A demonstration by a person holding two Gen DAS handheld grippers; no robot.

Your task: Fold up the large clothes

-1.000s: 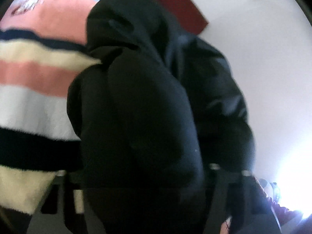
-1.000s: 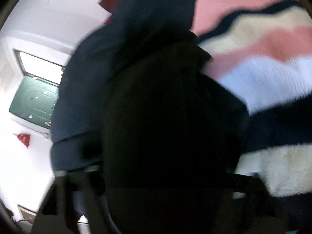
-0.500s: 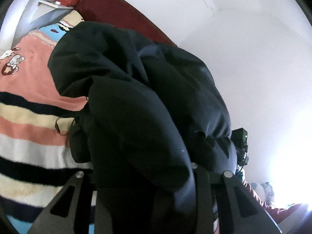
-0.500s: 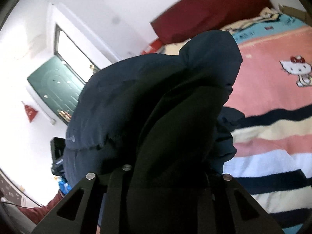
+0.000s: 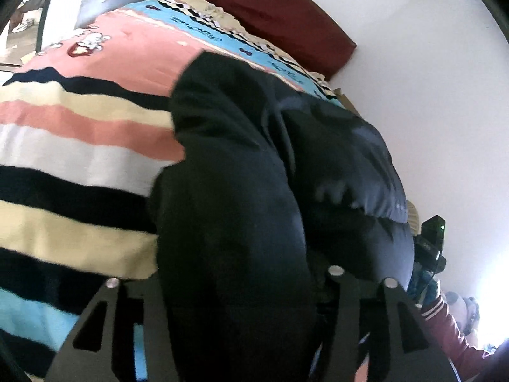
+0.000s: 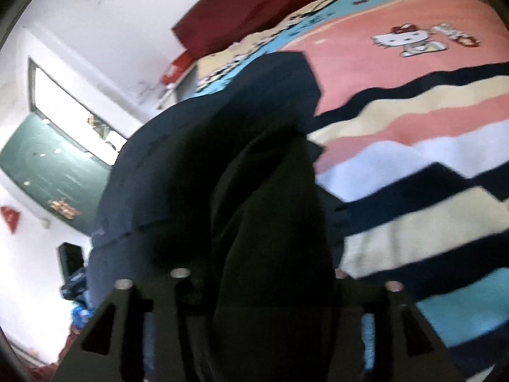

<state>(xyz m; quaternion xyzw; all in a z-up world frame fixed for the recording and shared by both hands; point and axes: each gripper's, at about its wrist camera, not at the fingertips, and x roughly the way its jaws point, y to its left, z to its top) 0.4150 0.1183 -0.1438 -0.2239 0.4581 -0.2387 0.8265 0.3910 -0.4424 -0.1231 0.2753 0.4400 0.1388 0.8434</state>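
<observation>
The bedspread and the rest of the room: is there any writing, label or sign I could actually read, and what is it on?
Nothing can be read for certain.
Blue band of the bedspread: dark lettering, too blurred to read.
Beside the cartoon cat on the pink part: a red and white emblem, too blurred.
Red box by the headboard: white marks, too small.
Dark puffer jacket: a tiny pale mark near its hem, not readable.
</observation>
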